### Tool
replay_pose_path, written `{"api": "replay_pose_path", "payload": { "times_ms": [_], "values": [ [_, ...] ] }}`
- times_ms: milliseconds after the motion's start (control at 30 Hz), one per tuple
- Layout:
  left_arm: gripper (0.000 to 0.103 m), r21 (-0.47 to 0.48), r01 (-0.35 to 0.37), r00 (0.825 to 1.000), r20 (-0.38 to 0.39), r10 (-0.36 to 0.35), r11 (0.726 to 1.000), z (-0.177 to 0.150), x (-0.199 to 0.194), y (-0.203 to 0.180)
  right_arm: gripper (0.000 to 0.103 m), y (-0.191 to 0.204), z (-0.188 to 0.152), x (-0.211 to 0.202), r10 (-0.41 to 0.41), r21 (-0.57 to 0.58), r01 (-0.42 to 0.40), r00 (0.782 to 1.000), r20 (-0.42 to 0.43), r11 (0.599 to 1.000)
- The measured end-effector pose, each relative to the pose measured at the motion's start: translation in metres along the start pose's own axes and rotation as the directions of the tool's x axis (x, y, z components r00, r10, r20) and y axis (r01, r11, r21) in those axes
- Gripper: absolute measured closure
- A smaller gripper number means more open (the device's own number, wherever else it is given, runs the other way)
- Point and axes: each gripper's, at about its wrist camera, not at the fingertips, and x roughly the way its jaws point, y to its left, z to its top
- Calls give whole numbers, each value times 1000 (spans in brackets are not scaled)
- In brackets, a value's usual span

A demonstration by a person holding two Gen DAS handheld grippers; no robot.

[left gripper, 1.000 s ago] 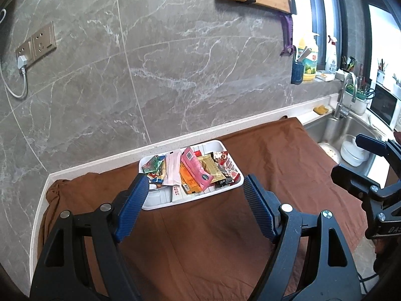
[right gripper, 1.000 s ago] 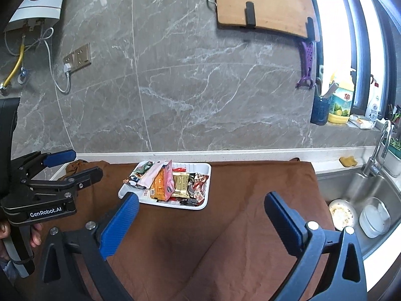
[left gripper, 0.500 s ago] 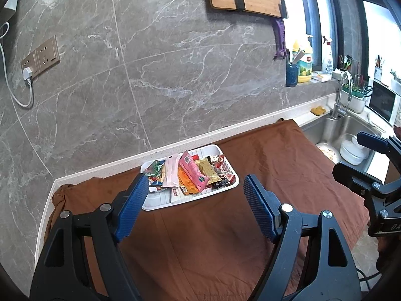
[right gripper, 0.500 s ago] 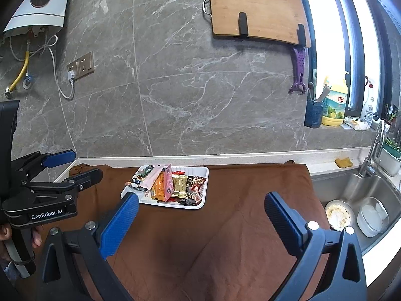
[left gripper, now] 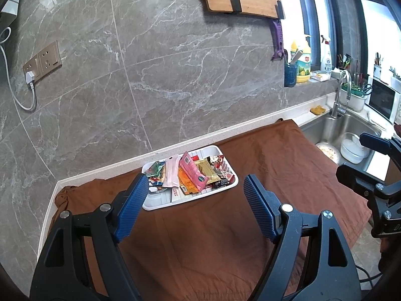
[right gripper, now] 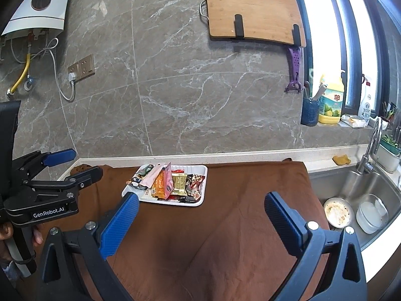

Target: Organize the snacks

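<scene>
A white tray (left gripper: 160,204) sits on the brown cloth near the back wall, filled with several snack packets: a pink packet (left gripper: 193,173), an orange one (left gripper: 186,185) and a gold one (left gripper: 206,171). The tray shows in the right wrist view (right gripper: 201,202) too. My left gripper (left gripper: 194,200) is open and empty, held back above the cloth in front of the tray. My right gripper (right gripper: 200,215) is open and empty, also held back from the tray. The left gripper shows at the left of the right wrist view (right gripper: 72,163).
The brown cloth (right gripper: 225,238) covers the counter. A steel sink (right gripper: 371,190) with a bowl and a tap lies to the right. A wooden cutting board (right gripper: 253,15) hangs on the grey wall. Bottles stand on the window ledge (right gripper: 330,100).
Both grippers have drawn back and up from the tray, which looks smaller and lower in both views. Both stay open and empty.
</scene>
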Motion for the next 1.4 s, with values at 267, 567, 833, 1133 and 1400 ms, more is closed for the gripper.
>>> {"api": "replay_pose_path", "payload": {
  "times_ms": [267, 567, 833, 1133, 1400],
  "values": [
    [26, 6, -2, 1000, 6, 2, 1000, 0, 0, 0, 1, -1, -1, -2, -1, 3, 0, 1000, 3, 1000],
    [25, 42, -16, 999, 32, 14, 999, 5, 5, -7, 1, -6, -1, -4, -4, 16, 4, 1000, 3, 1000],
    [15, 72, -87, 994, 73, 82, 994, 7, 8, -20, 1, -8, 2, 4, 8, 29, -8, 1000, -6, 1000],
    [15, 61, -115, 991, 72, 111, 991, 3, 13, -21, 1, -8, -4, 9, 13, 55, -11, 1000, -26, 998],
    [15, 74, -77, 993, 93, 70, 994, 0, 10, -26, 1, -12, -8, 14, 16, 95, -11, 999, -51, 995]
  ]
}}
